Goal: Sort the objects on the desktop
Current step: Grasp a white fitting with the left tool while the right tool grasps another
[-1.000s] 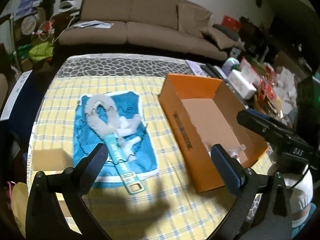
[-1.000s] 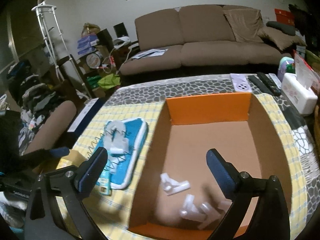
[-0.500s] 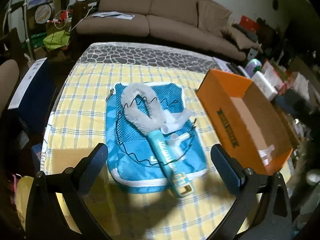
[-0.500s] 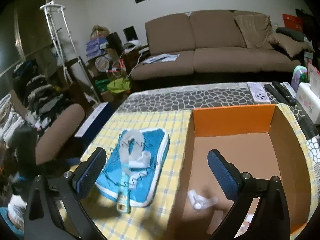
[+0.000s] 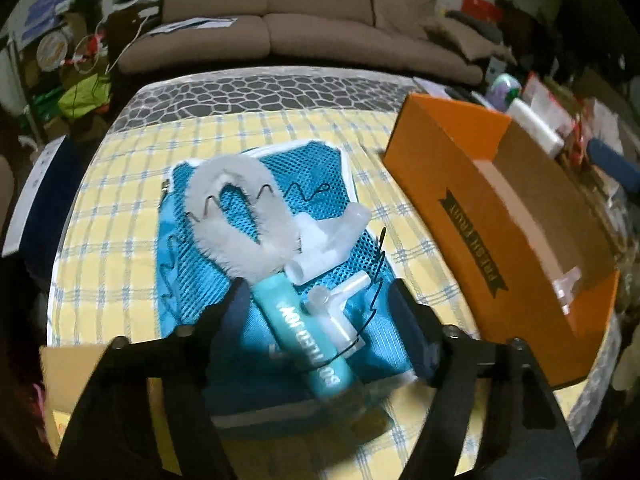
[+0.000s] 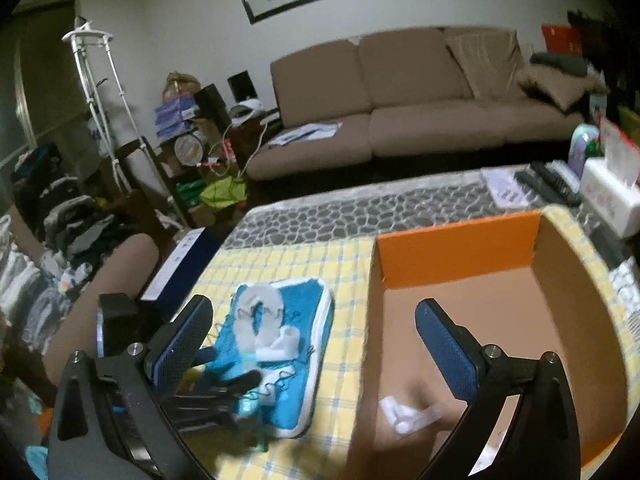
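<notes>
A blue mesh pouch (image 5: 320,208) lies on the yellow checked cloth. On it rest a brush with a grey fluffy loop (image 5: 236,216) and teal handle (image 5: 296,328), a white T-shaped fitting (image 5: 332,304), a white tube piece (image 5: 332,240) and a black spring wire (image 5: 374,280). My left gripper (image 5: 317,286) hangs low over the pouch, its jaws closing, with the teal handle and T fitting between them; the pads touch neither. The orange cardboard box (image 5: 452,216) stands to the right, with white fittings (image 6: 404,416) inside. My right gripper (image 6: 314,306) is open and holds nothing, near the box's left wall (image 6: 456,244).
A flat piece of cardboard (image 5: 68,376) lies at the table's near left corner. A tissue box (image 6: 608,196) and remote controls (image 6: 548,184) sit on the far right of the table. A brown sofa (image 5: 280,20) stands beyond the far edge.
My left gripper has come down close over the pouch and its jaws have narrowed around the brush handle and T fitting. The right gripper drew back from over the box, then held still.
</notes>
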`<action>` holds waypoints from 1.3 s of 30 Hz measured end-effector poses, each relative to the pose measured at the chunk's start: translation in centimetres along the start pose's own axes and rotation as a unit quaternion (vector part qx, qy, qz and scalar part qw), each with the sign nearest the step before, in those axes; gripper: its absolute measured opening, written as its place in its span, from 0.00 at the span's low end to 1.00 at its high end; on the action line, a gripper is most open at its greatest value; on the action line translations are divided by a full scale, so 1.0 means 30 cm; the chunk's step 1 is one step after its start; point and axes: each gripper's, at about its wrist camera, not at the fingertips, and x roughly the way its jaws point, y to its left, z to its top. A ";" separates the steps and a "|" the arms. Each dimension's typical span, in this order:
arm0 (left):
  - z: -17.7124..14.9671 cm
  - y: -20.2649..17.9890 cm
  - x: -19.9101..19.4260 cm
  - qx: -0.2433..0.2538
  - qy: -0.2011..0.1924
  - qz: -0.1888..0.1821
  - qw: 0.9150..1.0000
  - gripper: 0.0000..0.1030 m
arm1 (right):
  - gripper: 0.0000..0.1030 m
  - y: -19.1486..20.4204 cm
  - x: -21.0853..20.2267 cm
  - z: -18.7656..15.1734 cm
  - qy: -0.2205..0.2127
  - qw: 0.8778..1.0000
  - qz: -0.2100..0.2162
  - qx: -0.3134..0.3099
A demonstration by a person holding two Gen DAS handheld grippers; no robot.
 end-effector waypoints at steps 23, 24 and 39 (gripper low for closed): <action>0.067 0.108 -0.196 -0.074 -0.079 -0.048 0.993 0.10 | 0.60 0.045 0.101 -0.017 0.055 0.998 0.007 0.001; 0.072 0.125 -0.225 -0.082 -0.089 -0.052 0.991 0.10 | 0.60 0.053 0.112 -0.016 0.058 0.998 0.007 0.002; 0.064 0.333 -0.292 -0.151 -0.106 -0.048 0.982 0.10 | 0.60 0.177 0.378 -0.101 0.144 0.989 -0.021 -0.019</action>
